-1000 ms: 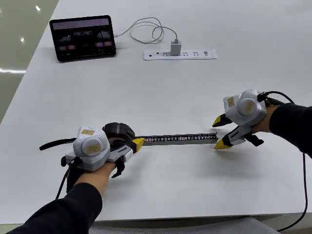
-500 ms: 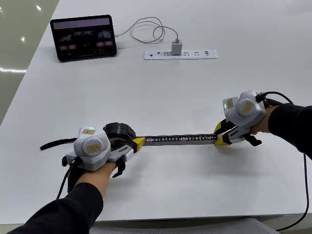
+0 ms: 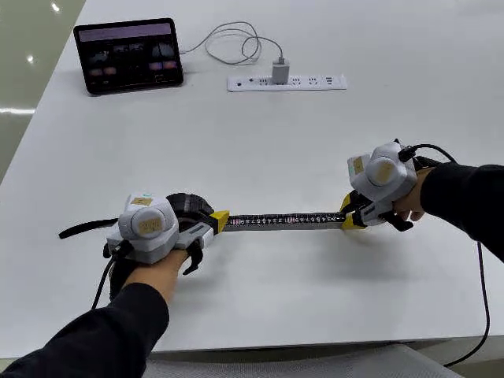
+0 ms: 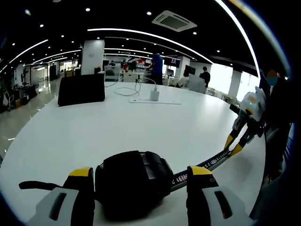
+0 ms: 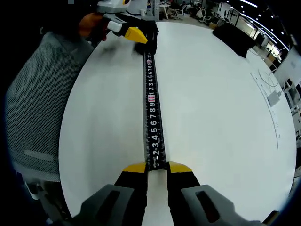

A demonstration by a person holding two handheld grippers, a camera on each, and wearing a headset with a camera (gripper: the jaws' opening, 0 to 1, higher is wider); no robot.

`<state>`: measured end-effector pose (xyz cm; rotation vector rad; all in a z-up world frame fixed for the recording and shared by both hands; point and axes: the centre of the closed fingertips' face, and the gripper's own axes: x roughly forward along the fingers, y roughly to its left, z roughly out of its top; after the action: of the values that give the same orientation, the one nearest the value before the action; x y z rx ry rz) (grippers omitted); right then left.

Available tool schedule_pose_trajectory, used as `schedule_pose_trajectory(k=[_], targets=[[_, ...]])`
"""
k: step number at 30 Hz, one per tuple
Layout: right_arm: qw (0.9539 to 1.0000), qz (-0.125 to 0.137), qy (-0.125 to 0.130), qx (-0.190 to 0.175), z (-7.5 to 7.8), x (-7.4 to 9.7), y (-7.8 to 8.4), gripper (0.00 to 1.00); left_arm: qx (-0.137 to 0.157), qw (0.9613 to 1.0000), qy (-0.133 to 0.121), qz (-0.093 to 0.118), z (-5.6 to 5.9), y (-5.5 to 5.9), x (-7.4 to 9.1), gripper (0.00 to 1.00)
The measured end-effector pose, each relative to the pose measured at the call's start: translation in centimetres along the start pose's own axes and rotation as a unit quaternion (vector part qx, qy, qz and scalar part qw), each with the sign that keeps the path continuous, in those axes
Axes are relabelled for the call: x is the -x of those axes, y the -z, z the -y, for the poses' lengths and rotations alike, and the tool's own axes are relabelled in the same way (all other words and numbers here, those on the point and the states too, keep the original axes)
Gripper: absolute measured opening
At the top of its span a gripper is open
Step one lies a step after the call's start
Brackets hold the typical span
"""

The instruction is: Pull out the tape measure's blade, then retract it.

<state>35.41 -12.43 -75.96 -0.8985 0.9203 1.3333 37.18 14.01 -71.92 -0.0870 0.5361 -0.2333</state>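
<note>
Our right tongs [image 5: 156, 167] are clenched on the free end of the blade [image 5: 151, 103], the two yellow tips pinching it from either side; our left tongs [image 4: 141, 172] stand around the black tape measure [image 4: 131, 181], one jaw on each side of it, and we cannot tell whether they press it or merely bracket it; the tape measure sits on the white counter [image 3: 260, 150] towards the front left corner, and the blade lies flat along the counter from it, running roughly parallel to the front edge across to the right tongs; we judge the pull-out well in hand or already finished, since a good run of marked blade is out and looks straight between the two pairs of tongs; whether more is meant to be drawn we cannot say; the retraction is not yet done; for that we expect the right tongs to guide the end back toward the tape measure while the left tongs steady it.
</note>
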Motion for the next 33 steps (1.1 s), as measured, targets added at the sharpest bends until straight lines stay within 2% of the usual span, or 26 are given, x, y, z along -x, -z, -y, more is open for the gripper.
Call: schedule_pose_trajectory(k=[2, 5, 8, 11, 18, 21, 23, 31, 33], targets=[[0.9999, 0.000, 0.003, -0.011, 0.0, 0.0, 0.0, 0.11, 0.005, 1.0000, -0.006, -0.004, -0.2, 0.1, 0.0, 0.73], [0.9978, 0.012, 0.010, -0.065, 0.1, 0.0, -0.1, 0.11, 0.020, 0.9996, -0.014, -0.013, -0.5, 0.1, 0.1, 0.70], [0.9991, 0.015, 0.009, -0.038, 0.2, 0.0, -0.2, 0.10, 0.023, 0.9994, -0.018, -0.017, -0.5, 0.2, -0.1, 0.70], [0.9997, 0.011, 0.006, -0.022, 0.1, 0.0, -0.2, 0.10, 0.023, 0.9990, -0.031, -0.022, -1.0, 0.2, 0.1, 0.63], [0.9989, 0.014, 0.010, -0.043, 0.2, 0.0, -0.2, 0.10, 0.014, 0.9988, -0.035, -0.031, -1.0, 0.3, 0.1, 0.62], [0.9991, 0.011, 0.009, -0.039, 0.2, 0.0, -0.2, 0.10, -0.002, 0.9984, -0.039, -0.042, -0.9, 0.5, 0.2, 0.61], [0.9993, 0.011, 0.010, -0.034, 0.1, -0.1, -0.3, 0.10, -0.009, 0.9986, -0.040, -0.035, -1.0, 0.6, 0.2, 0.61], [0.9997, 0.018, 0.011, -0.015, -0.1, 0.0, -0.5, 0.10, -0.006, 0.9985, -0.038, -0.039, -1.0, 0.7, 0.0, 0.60], [0.9995, 0.022, 0.014, -0.020, 0.0, 0.0, -0.5, 0.10, -0.005, 0.9985, -0.037, -0.039, -1.0, 0.7, 0.0, 0.60]])
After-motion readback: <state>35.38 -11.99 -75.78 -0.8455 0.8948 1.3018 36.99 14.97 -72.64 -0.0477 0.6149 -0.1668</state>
